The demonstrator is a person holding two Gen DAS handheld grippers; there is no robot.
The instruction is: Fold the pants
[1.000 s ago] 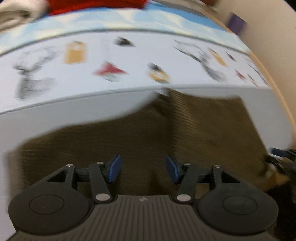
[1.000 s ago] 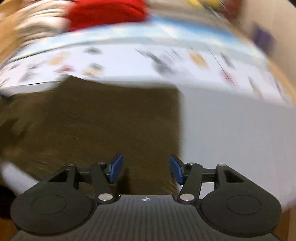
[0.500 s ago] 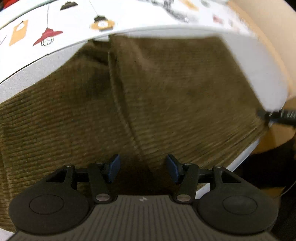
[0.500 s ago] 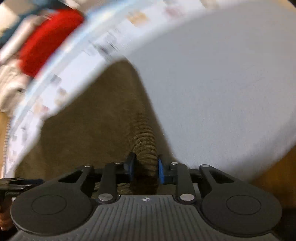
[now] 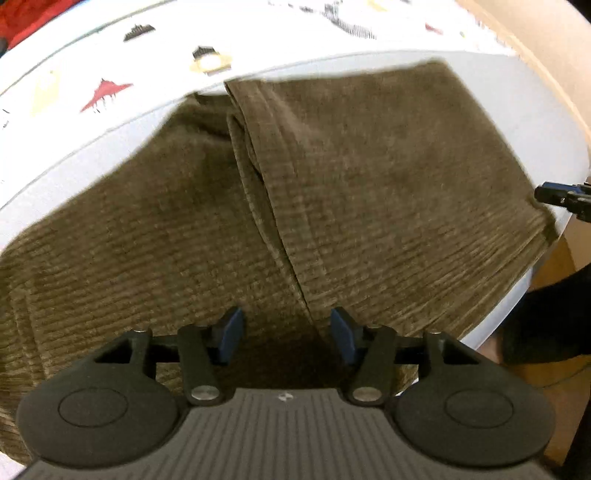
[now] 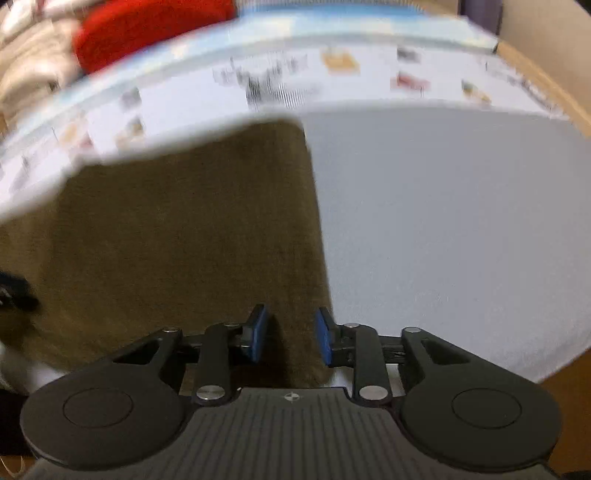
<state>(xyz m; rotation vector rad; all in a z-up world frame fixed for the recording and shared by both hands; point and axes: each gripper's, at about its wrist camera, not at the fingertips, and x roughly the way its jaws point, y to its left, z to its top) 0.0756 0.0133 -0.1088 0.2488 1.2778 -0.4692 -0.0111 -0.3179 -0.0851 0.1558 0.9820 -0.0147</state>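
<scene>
Olive-brown corduroy pants (image 5: pixel 369 184) lie spread on a white surface (image 6: pixel 443 221), with one leg lapping over the other along a seam down the middle. My left gripper (image 5: pixel 286 334) hovers close over that seam near the front edge, open, with nothing pinched. In the right wrist view the pants (image 6: pixel 184 229) end in a straight right edge. My right gripper (image 6: pixel 290 338) is shut on that edge at the near corner, and cloth fills the gap between its blue pads. The right gripper's tip (image 5: pixel 561 197) also shows at the pants' right corner.
A white sheet printed with small pictures (image 5: pixel 110 74) lies beyond the pants. A red cloth (image 6: pixel 147 26) and beige fabric (image 6: pixel 29 81) are piled at the back left. A person's dark sleeve (image 5: pixel 546 321) is at the right, past the surface's edge.
My left gripper dropped closer to the pants and stayed open. My right gripper narrowed from wide open onto the pants' right edge, then swung back to face the table squarely.
</scene>
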